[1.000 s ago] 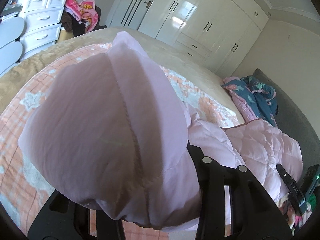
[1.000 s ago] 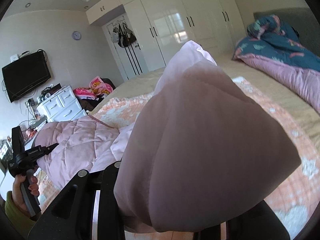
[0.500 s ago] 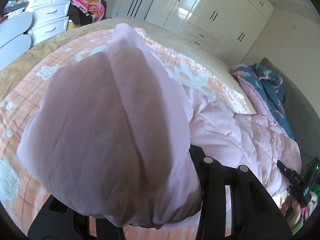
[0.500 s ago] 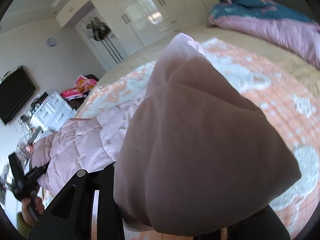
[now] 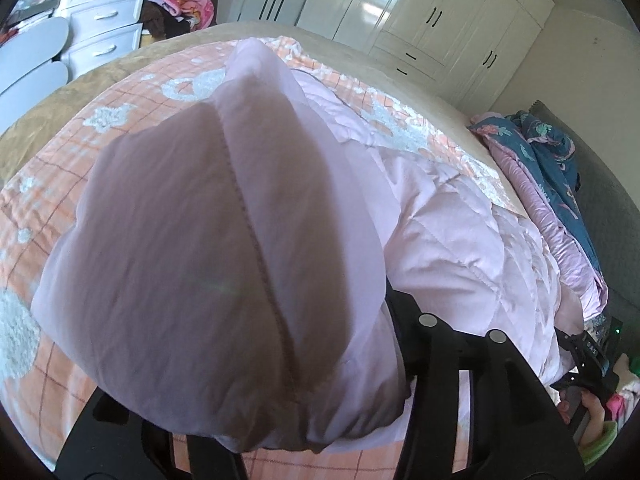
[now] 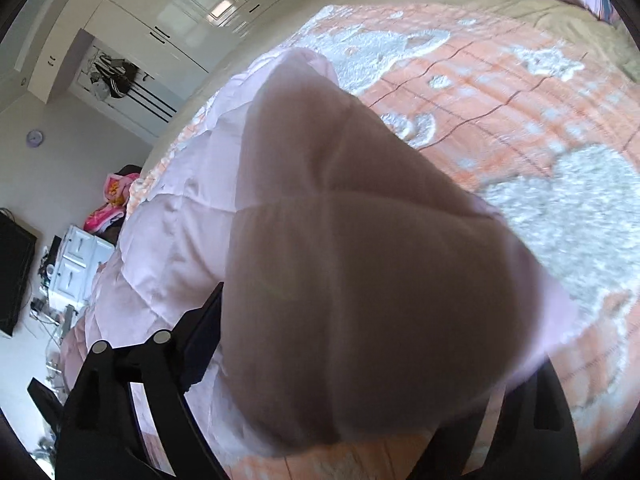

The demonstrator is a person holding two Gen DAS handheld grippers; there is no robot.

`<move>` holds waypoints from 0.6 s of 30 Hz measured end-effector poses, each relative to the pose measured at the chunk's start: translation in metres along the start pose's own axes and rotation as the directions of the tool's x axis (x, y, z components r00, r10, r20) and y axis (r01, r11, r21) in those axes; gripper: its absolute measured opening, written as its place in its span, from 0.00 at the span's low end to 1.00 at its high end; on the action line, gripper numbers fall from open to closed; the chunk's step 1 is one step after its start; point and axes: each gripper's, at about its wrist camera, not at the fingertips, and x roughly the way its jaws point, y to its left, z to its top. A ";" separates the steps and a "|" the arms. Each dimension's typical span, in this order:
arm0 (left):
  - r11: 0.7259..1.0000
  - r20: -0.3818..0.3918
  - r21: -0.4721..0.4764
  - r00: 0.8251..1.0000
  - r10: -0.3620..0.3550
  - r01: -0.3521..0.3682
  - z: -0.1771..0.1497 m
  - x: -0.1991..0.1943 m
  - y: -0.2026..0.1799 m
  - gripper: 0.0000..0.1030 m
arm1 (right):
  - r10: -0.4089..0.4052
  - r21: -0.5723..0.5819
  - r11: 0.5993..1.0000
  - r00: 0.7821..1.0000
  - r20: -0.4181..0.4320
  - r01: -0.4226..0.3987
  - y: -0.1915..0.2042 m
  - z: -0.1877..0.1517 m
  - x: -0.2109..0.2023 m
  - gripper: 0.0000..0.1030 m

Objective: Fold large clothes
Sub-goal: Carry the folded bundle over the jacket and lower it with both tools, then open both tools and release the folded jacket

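A pale pink quilted down coat (image 5: 460,232) lies on the bed, stretched between my two grippers. My left gripper (image 5: 288,360) is shut on one puffy end of the coat, and the bunched cloth (image 5: 208,248) fills the middle of its view and hides the fingertips. My right gripper (image 6: 352,360) is shut on the other end, and that bunch (image 6: 360,280) hides its fingertips too. The rest of the coat (image 6: 168,248) trails to the left in the right wrist view. The right gripper also shows at the far right of the left wrist view (image 5: 588,364).
The bed carries an orange checked blanket with white patches (image 5: 60,184) (image 6: 520,92). A folded blue and pink quilt (image 5: 560,168) lies at the headboard side. White wardrobes (image 5: 420,12), a white drawer chest (image 5: 104,24) with clothes beside it, and a wall TV (image 6: 12,276) surround the bed.
Both grippers have tipped down toward the bed with the coat ends held. The blanket now fills more of each view and the room walls less. The grips are unchanged.
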 end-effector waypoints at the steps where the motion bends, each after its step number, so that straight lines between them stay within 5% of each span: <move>1: 1.000 -0.001 -0.004 1.000 -0.002 0.002 -0.001 -0.001 0.001 0.43 | -0.012 -0.015 1.000 1.000 0.008 0.013 0.003 -0.003 -0.006 0.85; 18: 0.999 -0.020 -0.037 1.000 0.015 -0.016 -0.021 -0.056 0.015 0.79 | 0.024 -0.245 0.970 0.992 0.126 0.008 0.037 -0.043 -0.107 0.96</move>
